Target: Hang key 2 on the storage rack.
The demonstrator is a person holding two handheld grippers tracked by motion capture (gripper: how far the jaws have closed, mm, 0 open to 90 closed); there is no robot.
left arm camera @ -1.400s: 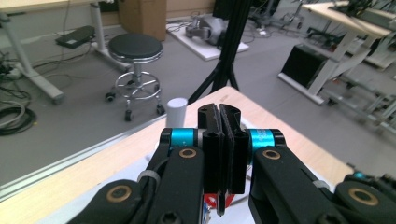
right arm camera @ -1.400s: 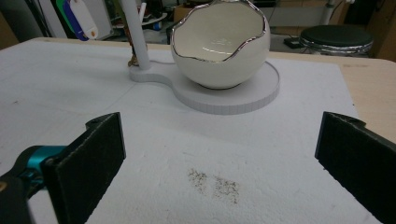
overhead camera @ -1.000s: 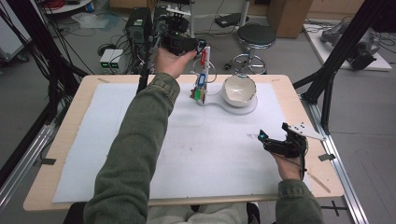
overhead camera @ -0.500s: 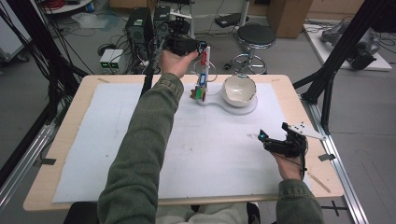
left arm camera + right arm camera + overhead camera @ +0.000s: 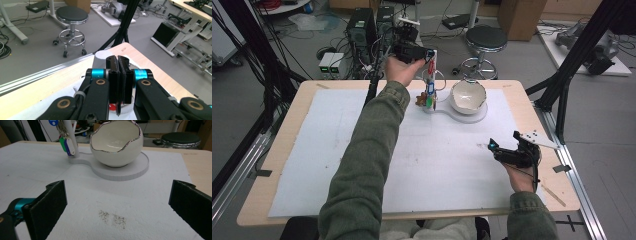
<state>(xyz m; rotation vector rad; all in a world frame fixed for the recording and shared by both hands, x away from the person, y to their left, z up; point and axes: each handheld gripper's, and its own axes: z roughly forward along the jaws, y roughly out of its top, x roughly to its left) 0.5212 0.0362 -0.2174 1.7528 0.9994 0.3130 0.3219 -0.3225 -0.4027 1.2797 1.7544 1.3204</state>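
White post (image 5: 432, 75) with coloured key tags (image 5: 429, 96) stands beside the eggshell bowl (image 5: 468, 96) at the surface's far edge; left claw (image 5: 428, 52) pressed together at its top, right claw (image 5: 493, 148) spread.

- My sleeves (image 5: 362, 165) are olive-green, loose and creased; one covers each forearm down to the wrist
- My left hand-held gripper (image 5: 117, 72) has black link arms with brass-coloured pivot rings; teal cylinders sit beside two flat black jaws
- My right hand-held gripper (image 5: 516, 154) is black, with a teal spot and a grey three-cornered plate; its pads (image 5: 48, 206) are dark and rough-textured
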